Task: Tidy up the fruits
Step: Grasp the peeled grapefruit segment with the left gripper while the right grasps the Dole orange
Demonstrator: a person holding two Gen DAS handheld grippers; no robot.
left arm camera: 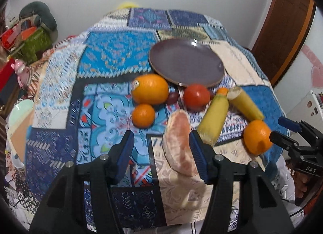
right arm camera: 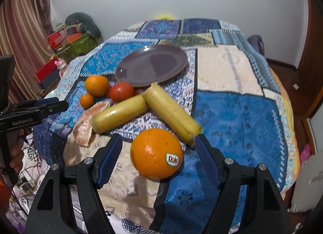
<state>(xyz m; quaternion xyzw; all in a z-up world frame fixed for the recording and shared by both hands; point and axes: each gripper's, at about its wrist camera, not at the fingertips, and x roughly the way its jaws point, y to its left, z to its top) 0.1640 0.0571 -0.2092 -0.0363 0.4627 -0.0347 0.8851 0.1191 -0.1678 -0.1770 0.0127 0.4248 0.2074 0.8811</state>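
Surface is a bed under a patchwork quilt (right arm camera: 232, 100), printed fabric in blue, cream and navy blocks.

Left claw (left arm camera: 162, 151): jaws held partly apart, ribbed blue pads. A peeled pomelo segment (left arm camera: 178, 143), pinkish, membrane-covered and crescent-shaped, lies between them, close against the right pad; whether that pad touches it I cannot tell. Left pad is clear of it.

Far of the segment, left to right: small smooth mandarin (left arm camera: 143, 115), touching a large stickered orange (left arm camera: 149, 89) beyond it; a dark grape (left arm camera: 172, 97); a glossy red tomato (left arm camera: 196, 97). Behind these sits a round, glazed, purple-grey plate (left arm camera: 186, 62) with a brown rim, nothing on it.

Two yellow banana halves follow, cylindrical with cut ends: left one (right arm camera: 119, 113) and right one (right arm camera: 171, 112), their far ends meeting near the plate's edge.

Right claw (right arm camera: 159, 149): jaws set wide, either side of a round, dimpled Dole orange (right arm camera: 155, 153) at the near right of the group; gaps show on both sides, pads not touching.
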